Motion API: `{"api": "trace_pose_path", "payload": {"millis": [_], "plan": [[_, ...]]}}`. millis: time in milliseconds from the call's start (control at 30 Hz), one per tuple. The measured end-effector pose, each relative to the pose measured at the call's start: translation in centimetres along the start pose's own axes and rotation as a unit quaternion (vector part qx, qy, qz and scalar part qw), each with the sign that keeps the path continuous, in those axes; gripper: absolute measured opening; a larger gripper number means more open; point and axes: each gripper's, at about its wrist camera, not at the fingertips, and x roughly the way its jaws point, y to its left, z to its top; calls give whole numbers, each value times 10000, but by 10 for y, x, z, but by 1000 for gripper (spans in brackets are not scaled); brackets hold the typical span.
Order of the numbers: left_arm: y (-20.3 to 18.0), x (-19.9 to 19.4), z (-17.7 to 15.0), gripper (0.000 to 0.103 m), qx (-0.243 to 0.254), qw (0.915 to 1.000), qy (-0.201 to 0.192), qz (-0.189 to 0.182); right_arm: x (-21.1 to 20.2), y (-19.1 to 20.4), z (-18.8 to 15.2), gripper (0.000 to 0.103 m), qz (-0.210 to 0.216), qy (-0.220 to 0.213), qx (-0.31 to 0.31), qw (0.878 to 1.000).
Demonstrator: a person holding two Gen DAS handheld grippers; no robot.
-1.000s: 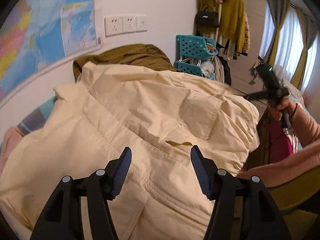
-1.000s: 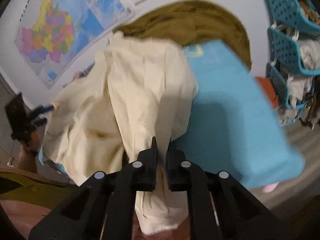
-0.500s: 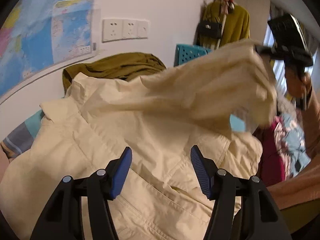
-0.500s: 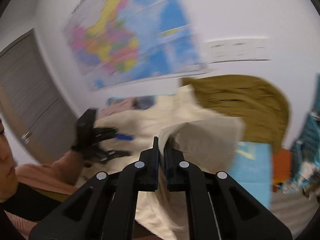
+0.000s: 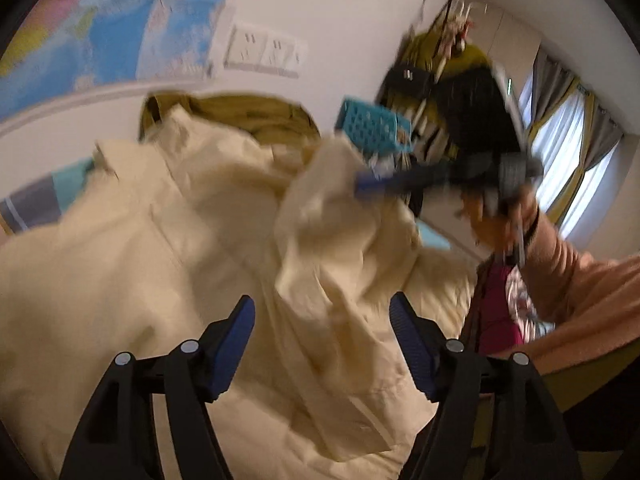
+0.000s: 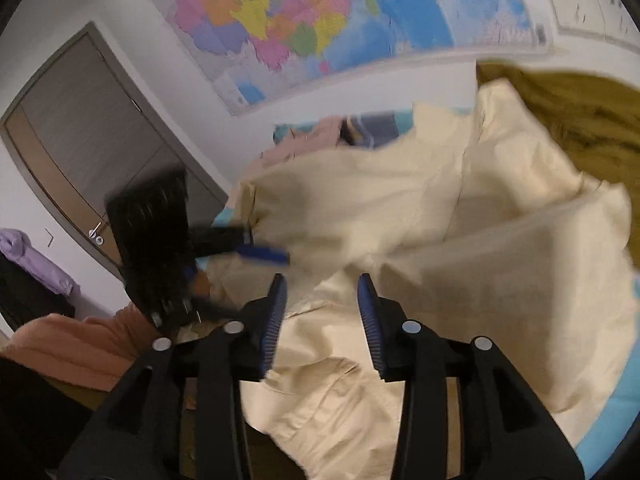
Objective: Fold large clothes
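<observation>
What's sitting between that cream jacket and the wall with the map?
An olive-green garment lies bunched behind the cream jacket, against the wall below the map. The left wrist view shows this, and the right wrist view too.

Cream jackets (image 5: 168,240): one
Olive green garments (image 5: 240,110): one
Wall maps (image 6: 320,20): one
Teal baskets (image 5: 372,126): one
Doors (image 6: 92,140): one
Tools: two, left tool (image 5: 322,332) and right tool (image 6: 322,304)
</observation>
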Motion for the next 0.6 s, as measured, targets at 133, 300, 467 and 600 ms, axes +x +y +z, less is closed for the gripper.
{"api": "trace_pose_path", "payload": {"millis": [133, 300, 467, 600], "plan": [[-5, 28, -7, 76, -31, 9986, 520, -24, -42, -36, 8, 60, -1295, -834, -110, 9880], [5, 43, -1, 37, -322, 9955, 891, 64, -55, -132, 2, 64, -1784, -847, 1092, 9742], [36, 24, 3, 6, -582, 9899, 864, 957, -29, -175, -8, 67, -1391, -525, 1381, 9792], [63, -9, 12, 7, -796, 9854, 623, 1372, -18, -186, -9, 83, -983, -428, 1381, 9846]]}}
